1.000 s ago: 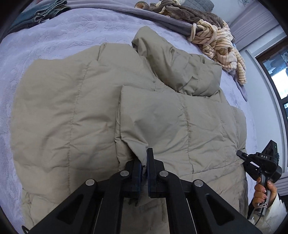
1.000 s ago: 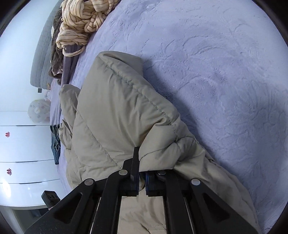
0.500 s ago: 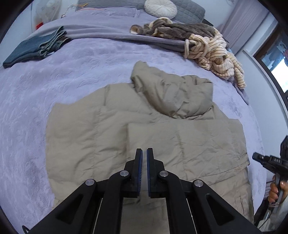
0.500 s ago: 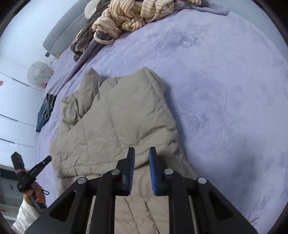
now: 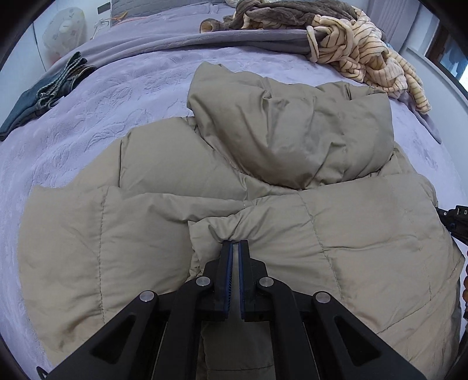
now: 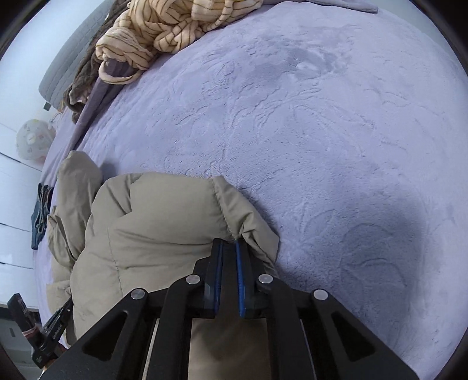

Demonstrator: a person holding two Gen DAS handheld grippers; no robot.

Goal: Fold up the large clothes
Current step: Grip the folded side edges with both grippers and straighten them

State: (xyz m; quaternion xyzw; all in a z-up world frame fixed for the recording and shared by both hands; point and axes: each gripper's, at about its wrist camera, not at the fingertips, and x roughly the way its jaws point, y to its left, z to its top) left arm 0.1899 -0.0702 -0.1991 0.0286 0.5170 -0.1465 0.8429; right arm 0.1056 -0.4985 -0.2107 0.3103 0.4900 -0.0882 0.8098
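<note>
A khaki puffer jacket (image 5: 292, 140) lies spread on the purple bedspread (image 5: 117, 96), its hood bunched at the far side and one side folded over the middle. My left gripper (image 5: 235, 243) is shut, and a fold of the jacket gathers into its tips. In the right wrist view the jacket (image 6: 163, 216) shows its folded corner beside the bare bedspread (image 6: 321, 131). My right gripper (image 6: 229, 242) has its jaws closing on the seamed edge there, with fabric puckered between the tips. The left gripper (image 6: 65, 307) also shows at the lower left, held in a hand.
A heap of striped beige clothing (image 5: 365, 49) and brown clothing (image 5: 278, 11) lies at the far right of the bed. Folded jeans (image 5: 44, 96) rest at the far left. A small white fan (image 5: 64, 29) stands beyond the bed.
Half a second ago both grippers were drawn back above the jacket with nothing between their fingers. Both have come down onto it, each now at a fold, and the right jaws have narrowed.
</note>
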